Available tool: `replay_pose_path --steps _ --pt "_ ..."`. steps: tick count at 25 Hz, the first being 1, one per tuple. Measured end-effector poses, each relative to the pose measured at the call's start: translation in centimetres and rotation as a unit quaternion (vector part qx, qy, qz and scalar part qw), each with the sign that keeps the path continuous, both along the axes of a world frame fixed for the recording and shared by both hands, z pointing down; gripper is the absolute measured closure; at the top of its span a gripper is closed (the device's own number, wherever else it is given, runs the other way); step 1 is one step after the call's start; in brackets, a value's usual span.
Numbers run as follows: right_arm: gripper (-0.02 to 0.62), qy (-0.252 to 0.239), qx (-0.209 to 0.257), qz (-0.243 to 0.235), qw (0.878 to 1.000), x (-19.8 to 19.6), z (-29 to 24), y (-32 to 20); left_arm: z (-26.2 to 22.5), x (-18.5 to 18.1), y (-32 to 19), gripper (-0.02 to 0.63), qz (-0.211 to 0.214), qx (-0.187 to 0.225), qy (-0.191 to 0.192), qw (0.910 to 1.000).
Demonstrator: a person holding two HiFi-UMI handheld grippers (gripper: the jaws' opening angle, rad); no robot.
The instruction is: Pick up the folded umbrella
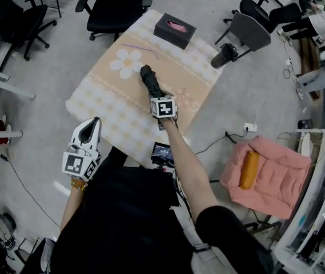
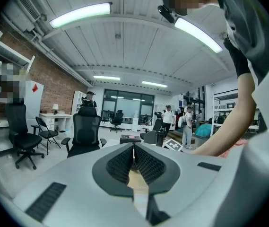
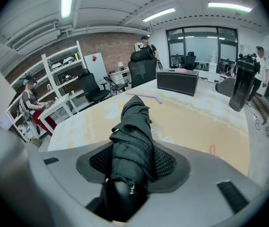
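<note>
Right fingers point(image 3: 166, 162) clamp folded umbrella point(image 3: 134, 136) | left fingers point(image 2: 120, 167) closed, empty | umbrella well inside table point(image 1: 111, 113) edges

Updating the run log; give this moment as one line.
right gripper: shut on folded umbrella | left gripper: shut, empty | table: black box at far edge

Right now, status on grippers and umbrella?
Right gripper shut on folded umbrella. Left gripper shut, empty. Black box, purple cord beyond it, not blocking.
</note>
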State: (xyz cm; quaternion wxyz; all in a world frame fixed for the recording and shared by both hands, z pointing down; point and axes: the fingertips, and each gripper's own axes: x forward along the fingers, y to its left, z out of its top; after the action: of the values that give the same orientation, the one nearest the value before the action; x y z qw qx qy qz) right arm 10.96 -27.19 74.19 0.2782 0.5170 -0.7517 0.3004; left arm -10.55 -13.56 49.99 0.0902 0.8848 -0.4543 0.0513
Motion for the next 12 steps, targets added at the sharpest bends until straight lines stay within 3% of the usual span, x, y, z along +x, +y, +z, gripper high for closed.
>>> replay_pose_path --steps 12 --pt "0.39 -0.036 0.012 0.018 0.999 -0.1 -2.0 0.1 -0.2 0.3 0.2 0.591 0.006 0.006 -0.001 1.0"
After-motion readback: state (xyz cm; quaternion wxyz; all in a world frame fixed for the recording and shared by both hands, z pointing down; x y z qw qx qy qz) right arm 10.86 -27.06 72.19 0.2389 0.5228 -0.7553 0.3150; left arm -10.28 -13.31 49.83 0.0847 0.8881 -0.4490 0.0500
